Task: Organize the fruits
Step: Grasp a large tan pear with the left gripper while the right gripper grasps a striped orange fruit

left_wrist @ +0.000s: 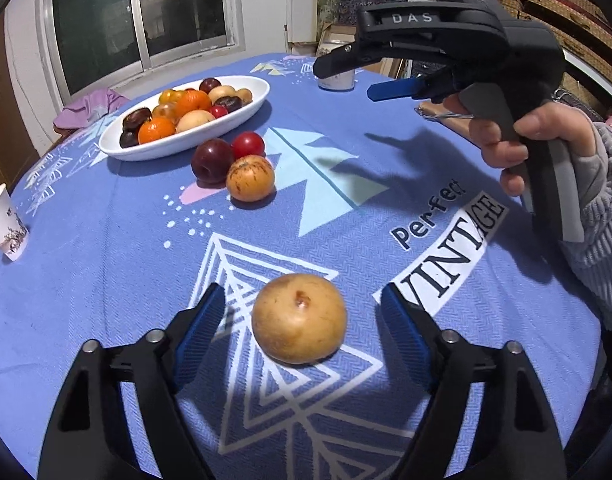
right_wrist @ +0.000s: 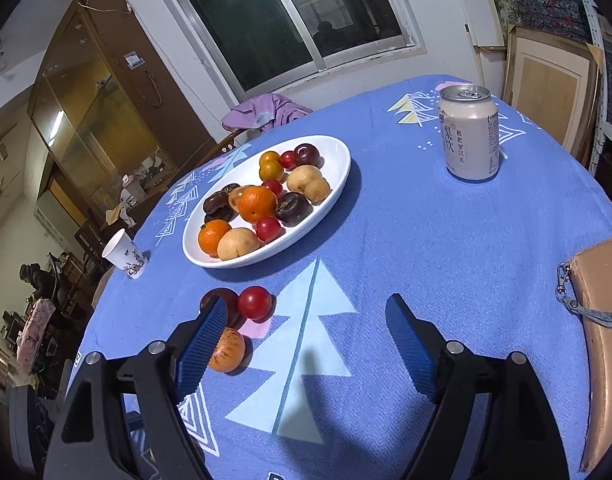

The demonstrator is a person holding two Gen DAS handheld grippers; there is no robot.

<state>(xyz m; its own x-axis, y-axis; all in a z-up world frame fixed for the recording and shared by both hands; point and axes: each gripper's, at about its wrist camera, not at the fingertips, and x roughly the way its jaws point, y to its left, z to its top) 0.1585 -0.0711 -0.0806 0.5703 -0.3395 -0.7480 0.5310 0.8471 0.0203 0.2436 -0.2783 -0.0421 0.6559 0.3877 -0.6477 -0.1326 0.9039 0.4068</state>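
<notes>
Between the parted pads of the left gripper (left_wrist: 302,320), a yellow pear (left_wrist: 299,318) is lying untouched on the blue tablecloth (left_wrist: 106,260). Beyond it, three loose fruits (left_wrist: 234,166) are sitting before the white dish (left_wrist: 242,114); the right gripper (right_wrist: 306,344) is hanging open over bare cloth.

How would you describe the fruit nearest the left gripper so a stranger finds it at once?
Start at the white oval plate on the blue tablecloth. Nearer than the three loose fruits beside it, one yellow-brown pear lies alone between the left gripper fingers, untouched.
</notes>
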